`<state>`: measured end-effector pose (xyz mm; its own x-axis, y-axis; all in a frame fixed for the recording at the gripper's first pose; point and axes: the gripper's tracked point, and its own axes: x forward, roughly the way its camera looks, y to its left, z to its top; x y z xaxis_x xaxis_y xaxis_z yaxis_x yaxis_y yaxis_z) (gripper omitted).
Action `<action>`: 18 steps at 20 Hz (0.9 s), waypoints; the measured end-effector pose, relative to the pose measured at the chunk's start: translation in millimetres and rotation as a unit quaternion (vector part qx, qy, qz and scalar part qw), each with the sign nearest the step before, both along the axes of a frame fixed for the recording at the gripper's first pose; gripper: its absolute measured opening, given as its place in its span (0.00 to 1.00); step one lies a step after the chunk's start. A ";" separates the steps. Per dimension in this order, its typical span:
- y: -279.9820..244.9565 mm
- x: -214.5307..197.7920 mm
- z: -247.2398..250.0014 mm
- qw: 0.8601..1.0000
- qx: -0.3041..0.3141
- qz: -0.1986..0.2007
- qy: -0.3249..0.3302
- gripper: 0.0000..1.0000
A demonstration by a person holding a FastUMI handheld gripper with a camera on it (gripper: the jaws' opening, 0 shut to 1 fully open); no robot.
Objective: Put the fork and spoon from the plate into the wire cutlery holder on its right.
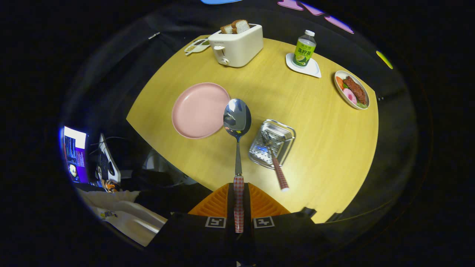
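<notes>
spoon handle: lower end hidden between the tongs
fork tines: blurred inside the wire cutlery holder
bench near edge: partly hidden behind the tongs

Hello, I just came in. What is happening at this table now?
A person is clearing cutlery with a hand-held gripper. Its fingers are shut on the checked handle of the spoon, which is held up above the table, bowl forward, between the pink plate and the wire cutlery holder. The fork already stands in the holder. The plate is empty.
</notes>
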<state>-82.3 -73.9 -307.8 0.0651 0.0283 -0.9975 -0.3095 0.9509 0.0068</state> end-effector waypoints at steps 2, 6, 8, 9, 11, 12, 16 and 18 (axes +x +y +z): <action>-14.6 0.8 8.6 0.999 -0.010 0.006 0.043 0.12; -18.7 1.3 2.5 0.990 -0.004 -0.024 0.141 0.12; -18.9 -5.1 -5.7 0.980 -0.005 -0.034 0.196 0.12; -19.8 -7.3 -10.2 0.975 -0.007 -0.040 0.219 0.12; -25.6 -7.3 -13.2 0.966 -0.014 -0.051 0.253 0.12; -27.3 -3.1 -18.8 0.962 -0.015 -0.060 0.266 0.12; -29.6 10.0 -34.2 0.951 -0.026 -0.101 0.292 0.12; -31.5 16.7 -40.5 0.947 -0.032 -0.112 0.299 0.12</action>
<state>-65.7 -105.4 -348.3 -0.5151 0.0199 -0.8569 -0.0582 0.9966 0.0581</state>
